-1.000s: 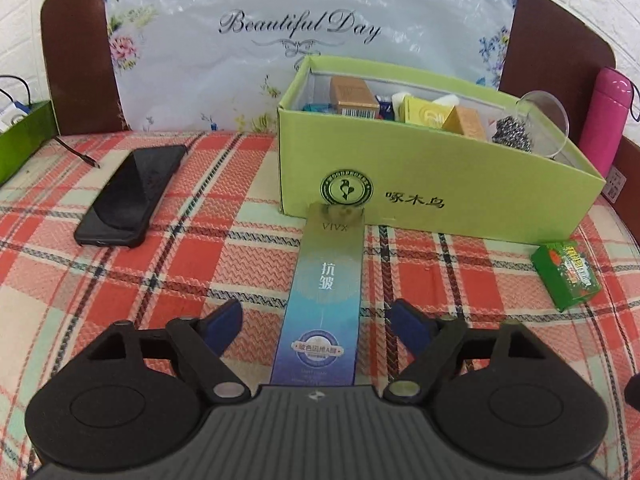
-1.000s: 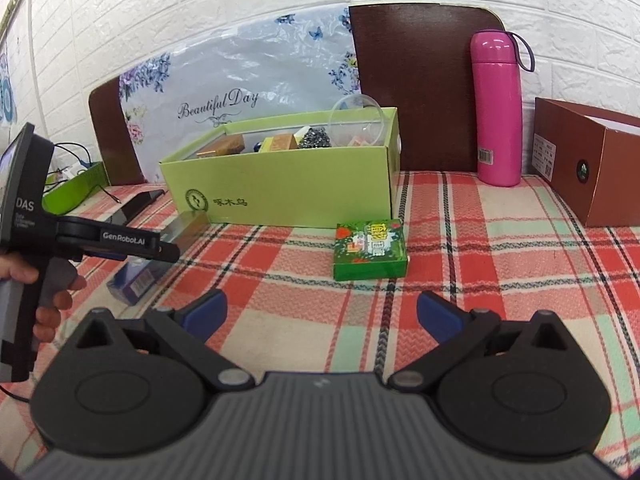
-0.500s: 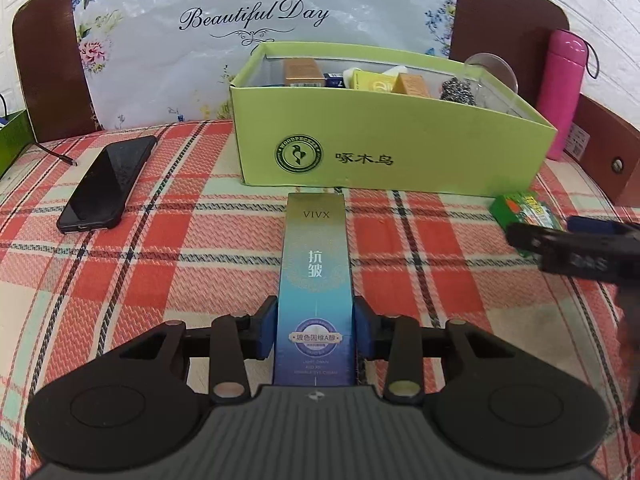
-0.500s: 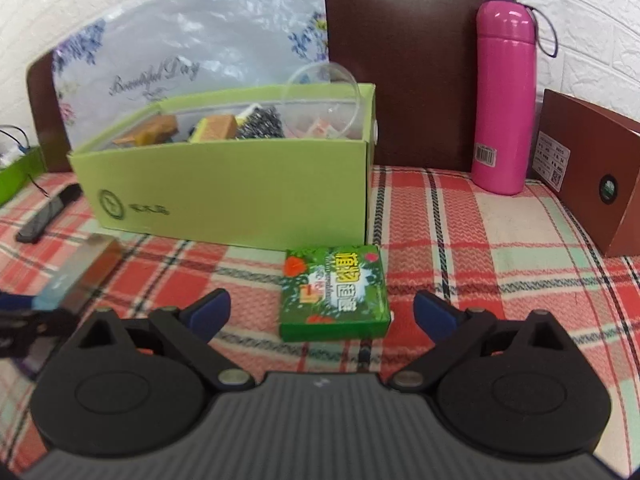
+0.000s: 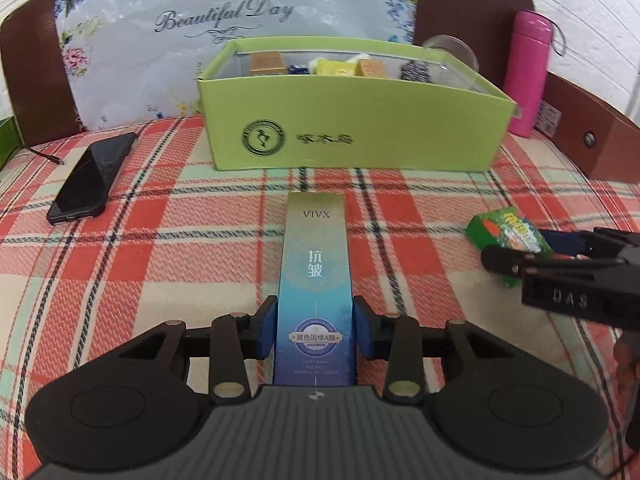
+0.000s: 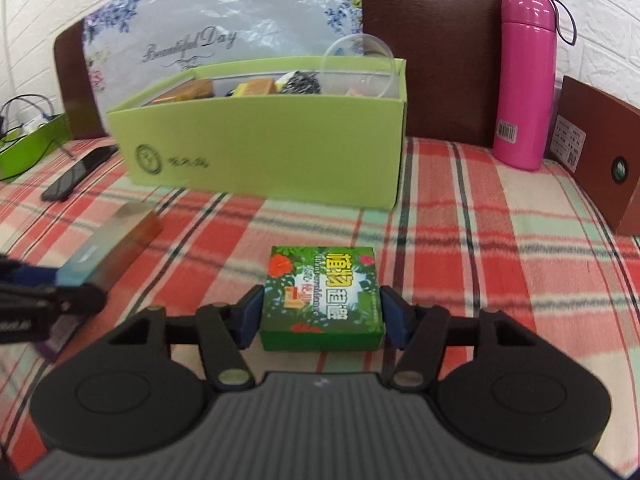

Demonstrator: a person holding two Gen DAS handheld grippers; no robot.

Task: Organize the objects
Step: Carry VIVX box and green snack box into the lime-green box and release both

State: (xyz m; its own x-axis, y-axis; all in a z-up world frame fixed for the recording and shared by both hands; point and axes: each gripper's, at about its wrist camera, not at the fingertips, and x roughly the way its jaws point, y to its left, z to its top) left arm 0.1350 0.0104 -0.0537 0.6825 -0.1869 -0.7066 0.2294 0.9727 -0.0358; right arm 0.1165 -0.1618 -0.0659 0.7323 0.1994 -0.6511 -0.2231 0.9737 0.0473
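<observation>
Left wrist view: the left gripper point(image 5: 315, 328) had its blue fingers point(image 5: 265, 330) clamped on the sides of the long blue-and-gold carton point(image 5: 315, 276), which lay lengthwise on the plaid-covered bench point(image 5: 160, 240) and pointed toward the light green open box point(image 5: 352, 136). That box stood just beyond the carton's far end and held several small packs and a clear cup. A black phone point(image 5: 94, 178) lay flat to the left, well apart from the carton. To the right, the small green carton point(image 5: 508, 238) sat on the cloth with the right gripper point(image 5: 532, 254) reaching over it. A pink flask point(image 5: 526, 74) stood upright behind the green box's right corner, beside a brown box point(image 5: 592, 136).

Right wrist view: the right gripper point(image 6: 320, 316) had the small green carton point(image 6: 322, 300) between its fingers point(image 6: 250, 316), and they were closing in on it; the pads stood right at its two sides, though whether they already pressed could not be told. The carton lay flat on the bench point(image 6: 480, 240), in front of the light green open box point(image 6: 260, 132). At the left edge the left gripper point(image 6: 48, 300) held the long blue-and-gold carton point(image 6: 108, 248). The phone point(image 6: 78, 172), the pink flask point(image 6: 524, 76) and the brown box point(image 6: 600, 152) stood along the back.
</observation>
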